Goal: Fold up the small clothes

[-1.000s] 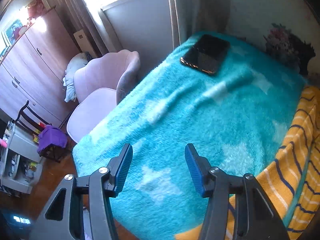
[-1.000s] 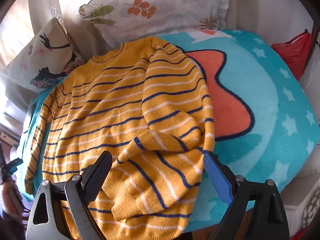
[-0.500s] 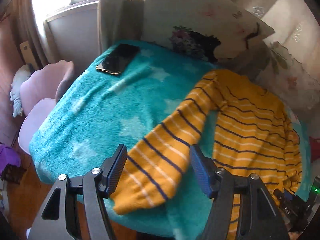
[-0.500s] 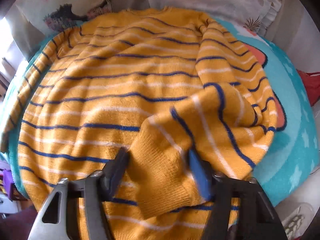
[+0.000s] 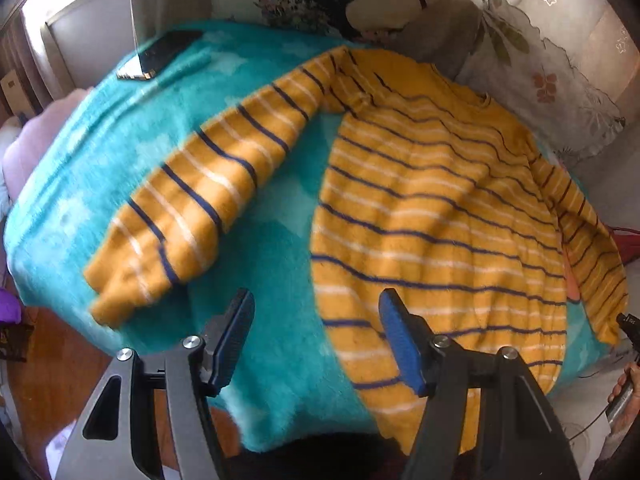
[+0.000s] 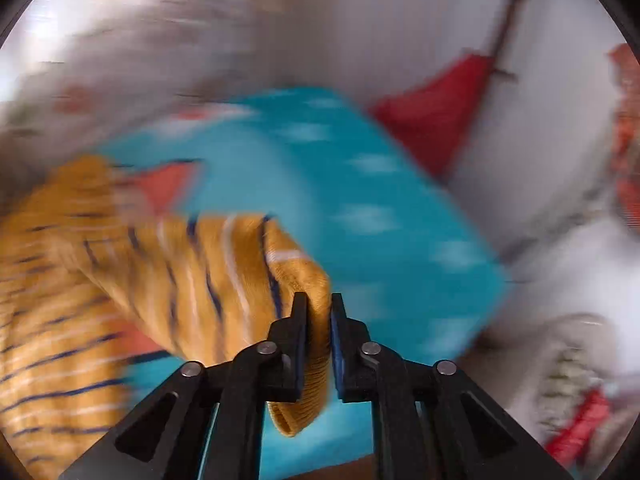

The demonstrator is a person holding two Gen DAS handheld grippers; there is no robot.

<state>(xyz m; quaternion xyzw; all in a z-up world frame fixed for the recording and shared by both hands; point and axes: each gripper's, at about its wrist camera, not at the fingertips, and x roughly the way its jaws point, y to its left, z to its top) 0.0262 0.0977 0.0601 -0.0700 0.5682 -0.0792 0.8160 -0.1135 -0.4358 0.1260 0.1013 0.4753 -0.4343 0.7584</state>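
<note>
Up close, the right gripper (image 6: 319, 312) has just been closing and its jaws now pinch the ribbed cuff of one sleeve of the yellow striped sweater (image 6: 192, 276); the cuff's end hangs out below the pads toward the camera, and the sleeve trails off to the left of the tool into a smear of orange and navy. Nearly everything beyond that tool is motion-blurred: the teal blanket (image 6: 360, 208) ahead reads only as colour with pale patches, a red shape (image 6: 436, 120) lies ahead and to the right, and the pale forms around it cannot be made out. From the left gripper (image 5: 316, 338), whose jaws stand partly apart with nothing between them, the sweater's body lies flat ahead and to the right, its hem partly hidden behind the right finger. The other sleeve stretches out ahead and left, its cuff soft with blur near the blanket's edge. A dark phone (image 5: 160, 56) rests far ahead on the left, and patterned pillows (image 5: 320, 4) are cut off by the top of the frame.
</note>
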